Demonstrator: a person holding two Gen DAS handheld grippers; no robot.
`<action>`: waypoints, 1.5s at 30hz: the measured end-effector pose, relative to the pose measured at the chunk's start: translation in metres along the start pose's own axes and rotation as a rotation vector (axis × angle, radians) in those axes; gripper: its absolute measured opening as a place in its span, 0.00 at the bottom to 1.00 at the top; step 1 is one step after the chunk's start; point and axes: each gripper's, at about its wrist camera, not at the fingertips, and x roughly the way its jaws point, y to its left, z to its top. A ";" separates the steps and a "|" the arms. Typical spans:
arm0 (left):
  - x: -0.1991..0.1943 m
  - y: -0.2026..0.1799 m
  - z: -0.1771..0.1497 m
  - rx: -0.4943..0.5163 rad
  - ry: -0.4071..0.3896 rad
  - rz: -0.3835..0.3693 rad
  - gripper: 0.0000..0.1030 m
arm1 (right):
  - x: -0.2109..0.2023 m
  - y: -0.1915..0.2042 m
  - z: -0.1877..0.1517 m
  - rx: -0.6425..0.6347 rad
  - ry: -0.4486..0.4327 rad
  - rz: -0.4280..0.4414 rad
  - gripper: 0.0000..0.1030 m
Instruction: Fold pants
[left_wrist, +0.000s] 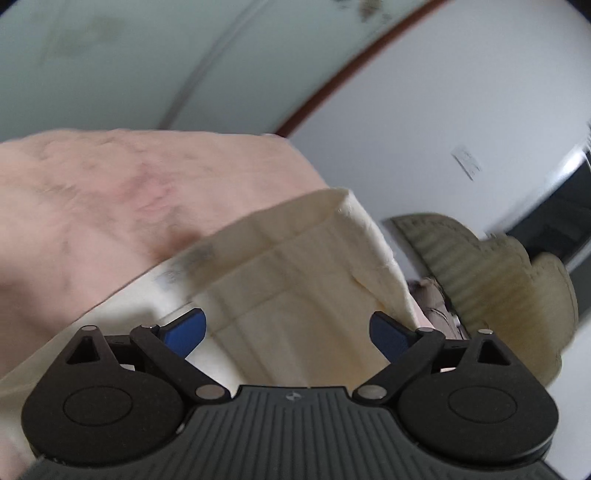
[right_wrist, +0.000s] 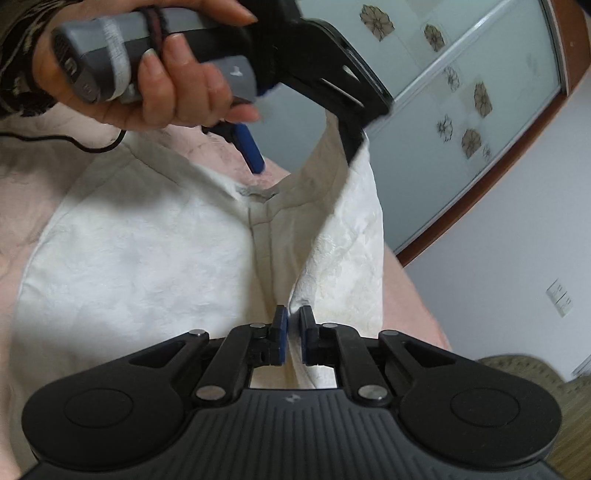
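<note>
Cream pants (right_wrist: 147, 266) lie spread on a pink sheet (right_wrist: 29, 177), the waist end toward the far side. My right gripper (right_wrist: 293, 334) is shut on a raised fold of the pants near their right edge. A hand (right_wrist: 173, 88) holds my left gripper (right_wrist: 304, 155) above the waist end, open wide. One blue pad (right_wrist: 251, 151) hangs free, and the other finger is hidden behind a lifted flap of the fabric. In the left wrist view the left gripper (left_wrist: 288, 325) stands open with the pants (left_wrist: 295, 266) between its fingers, and the cloth brushes the right pad (left_wrist: 388, 332).
The pink sheet (left_wrist: 92, 203) covers the surface and drops off at the right. An olive quilted cushion (left_wrist: 498, 280) lies beyond that edge. A glass sliding door with flower prints (right_wrist: 461, 92) and a white wall with a switch (right_wrist: 559, 297) stand behind. A black cable (right_wrist: 92, 146) trails at left.
</note>
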 end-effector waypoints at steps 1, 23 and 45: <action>-0.009 0.004 0.000 -0.015 -0.018 -0.036 0.91 | 0.001 0.002 0.003 0.000 0.000 0.004 0.07; -0.015 0.039 -0.021 -0.155 0.073 -0.101 0.98 | -0.016 0.014 0.008 0.048 0.047 -0.005 0.07; -0.011 0.030 -0.001 -0.055 0.032 -0.174 0.00 | 0.006 0.041 -0.036 -0.099 0.267 -0.253 0.06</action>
